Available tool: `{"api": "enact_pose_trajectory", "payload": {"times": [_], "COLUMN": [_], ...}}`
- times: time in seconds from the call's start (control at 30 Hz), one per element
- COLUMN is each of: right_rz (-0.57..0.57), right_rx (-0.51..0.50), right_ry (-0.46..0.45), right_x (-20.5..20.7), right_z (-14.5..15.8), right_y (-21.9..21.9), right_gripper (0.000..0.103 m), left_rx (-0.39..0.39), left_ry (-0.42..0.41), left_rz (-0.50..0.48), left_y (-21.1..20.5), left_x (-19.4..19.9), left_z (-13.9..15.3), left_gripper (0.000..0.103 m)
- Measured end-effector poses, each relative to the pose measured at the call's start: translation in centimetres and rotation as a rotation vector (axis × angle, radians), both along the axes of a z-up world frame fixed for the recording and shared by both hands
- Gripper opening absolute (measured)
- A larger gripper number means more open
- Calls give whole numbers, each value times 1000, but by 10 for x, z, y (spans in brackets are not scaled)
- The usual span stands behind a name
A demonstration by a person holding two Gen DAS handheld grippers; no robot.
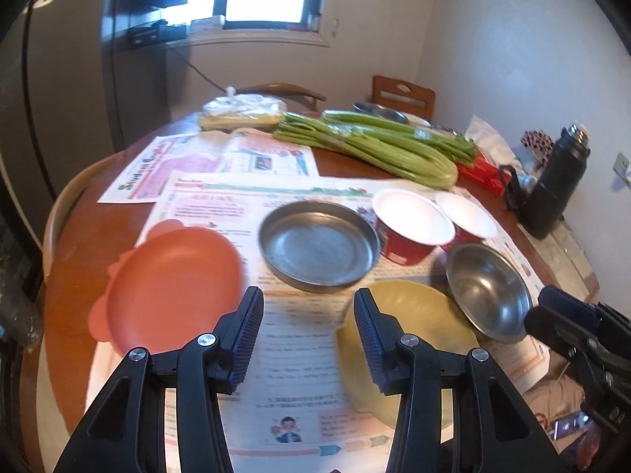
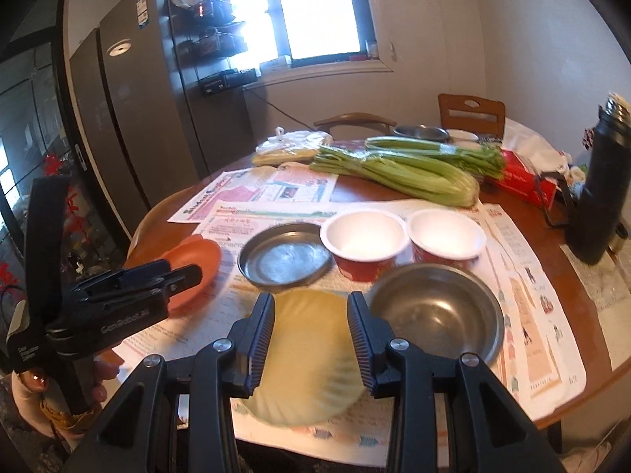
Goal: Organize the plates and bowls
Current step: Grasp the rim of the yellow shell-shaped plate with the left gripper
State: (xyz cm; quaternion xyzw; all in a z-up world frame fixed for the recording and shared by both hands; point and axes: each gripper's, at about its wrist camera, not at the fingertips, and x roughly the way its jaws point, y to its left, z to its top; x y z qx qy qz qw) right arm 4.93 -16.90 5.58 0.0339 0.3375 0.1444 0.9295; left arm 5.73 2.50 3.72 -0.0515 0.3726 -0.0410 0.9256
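Left wrist view: the left claw (image 1: 308, 329) sits at bottom centre, its two pads spread apart with nothing between them, above printed paper (image 1: 299, 339) on the round wooden counter (image 1: 343, 163). An orange plate (image 1: 173, 287) lies at lower left, just beside the left pad. A yellow plate (image 1: 426, 339) lies at lower right, partly behind the right pad. A flat steel dish (image 1: 319, 246) sits mid-frame. Right of it stand two red cups (image 1: 412, 224) with white insides, side by side. A steel bowl (image 1: 489, 287) is right of the yellow plate, touching or overlapping its edge. Celery (image 1: 370, 146) lies across the upper middle; a dark flask (image 1: 556, 185) stands at right. The right claw (image 1: 568, 315) enters at the right edge; whether it is spread or closed cannot be told here.

Right wrist view: the right claw (image 2: 311, 341) at bottom centre is spread, gripping nothing, over the yellow plate (image 2: 307, 358). The steel bowl (image 2: 435, 309) is just right of it. The dish (image 2: 286, 254) and cups (image 2: 364, 240) lie above, celery (image 2: 402, 173) beyond, flask (image 2: 599, 185) at far right. The left claw (image 2: 185, 272) comes in from the left, in front of the orange plate (image 2: 197, 260).
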Motion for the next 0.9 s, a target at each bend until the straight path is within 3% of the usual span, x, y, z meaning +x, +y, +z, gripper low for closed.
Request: {"api": "enact_pose_trajectory", "payload": {"times": [0.2,0.5,0.73,0.9], "right_rz": [4,-3,-28,-37], "right_rx": [-17,40,75,73], "right_ry": [44,201,255,247], "right_x": [-17,-15,-5,1], "right_z": [-17,-56,-73,-80], "right_y": [-6,-14,-20,-19], "right_gripper": [38,38,38,38], "left_rx": [-15,10,63,52], "left_ry": [47,108,100,115], "left_rz": [-49,-67,-86,-97], "left_y": [-11,-20,-28,-28], "left_x": [11,33,44,44], "left_z": [-17,-39,-47,-54], "left_gripper": [49,49,49,49]}}
